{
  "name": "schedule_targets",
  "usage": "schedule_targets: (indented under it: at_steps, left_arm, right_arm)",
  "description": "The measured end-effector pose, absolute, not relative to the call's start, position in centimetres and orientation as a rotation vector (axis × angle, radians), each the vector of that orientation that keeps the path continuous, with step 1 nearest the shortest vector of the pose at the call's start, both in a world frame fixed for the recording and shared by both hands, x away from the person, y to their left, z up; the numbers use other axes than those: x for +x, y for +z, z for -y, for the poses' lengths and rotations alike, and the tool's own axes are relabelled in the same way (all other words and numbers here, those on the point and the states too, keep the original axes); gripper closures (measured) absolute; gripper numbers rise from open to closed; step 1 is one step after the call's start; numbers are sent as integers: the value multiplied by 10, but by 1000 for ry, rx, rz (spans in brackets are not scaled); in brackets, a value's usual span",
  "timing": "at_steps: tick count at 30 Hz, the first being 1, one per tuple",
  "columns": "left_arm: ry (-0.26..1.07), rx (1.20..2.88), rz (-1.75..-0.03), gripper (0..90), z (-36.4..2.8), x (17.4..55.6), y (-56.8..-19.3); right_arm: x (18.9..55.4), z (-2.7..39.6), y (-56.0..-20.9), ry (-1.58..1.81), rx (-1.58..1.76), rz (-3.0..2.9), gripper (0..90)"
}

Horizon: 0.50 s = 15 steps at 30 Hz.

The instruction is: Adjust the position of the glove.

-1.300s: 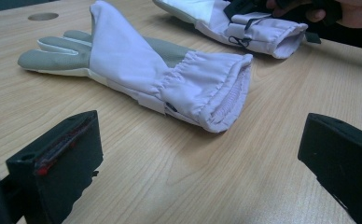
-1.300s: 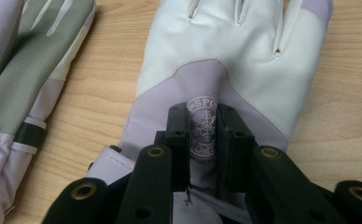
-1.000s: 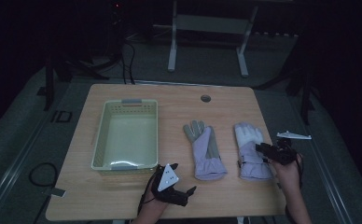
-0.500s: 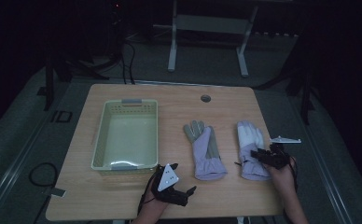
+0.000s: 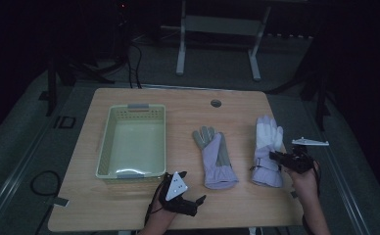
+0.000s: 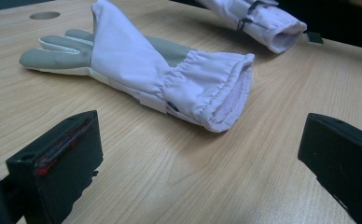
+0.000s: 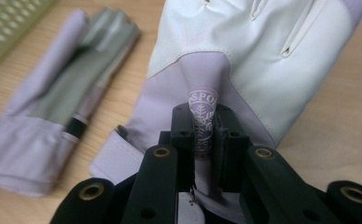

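Wooden worktop (image 5: 129,205), rectangular, with a round cable hole (image 5: 216,103) near the middle of its far edge.

Left half: one pale green perforated basket (image 5: 105,147) stands with its long sides running from the near edge toward the far edge. Nothing can be made out inside it.

Near edge, just right of the basket's near right corner: the left gripper (image 5: 194,201), held in the person's left hand (image 5: 159,211), with a grey three-cornered plate on top. Its jaws stand wide apart and hold nothing; in the left gripper view bare wood lies between them, and they point toward the cuff of the grey-palmed glove (image 6: 137,70).

Centre: the grey-palmed glove (image 5: 215,157) lies flat, fingers toward the far edge, lilac cuff toward the near edge. It is clear of the basket and of the left gripper.

Right half: the white glove (image 5: 267,139) lies flat near the right edge, fingers toward the far edge, well apart from the other glove. The right gripper (image 5: 275,157), held in the person's right hand (image 5: 303,181), reaches in from the right edge at the cuff end. In the right gripper view its jaws are closed on a raised fold of the white glove (image 7: 244,51), a lilac strip bearing a printed snowflake mark, pinched up from the surface.
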<state>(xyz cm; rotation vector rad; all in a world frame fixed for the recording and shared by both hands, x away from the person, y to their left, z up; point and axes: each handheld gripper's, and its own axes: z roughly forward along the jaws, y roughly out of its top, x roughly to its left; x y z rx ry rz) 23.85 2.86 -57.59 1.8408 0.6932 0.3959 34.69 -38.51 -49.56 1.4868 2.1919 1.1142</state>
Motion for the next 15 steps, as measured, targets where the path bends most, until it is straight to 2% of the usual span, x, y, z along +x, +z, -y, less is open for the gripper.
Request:
schedule_targets:
  at_steps: [15]
  left_arm:
    - [397, 1836, -697, 0, -29, 239, -576]
  right_arm:
    - [332, 359, -416, 1182, 1307, -2134, 804]
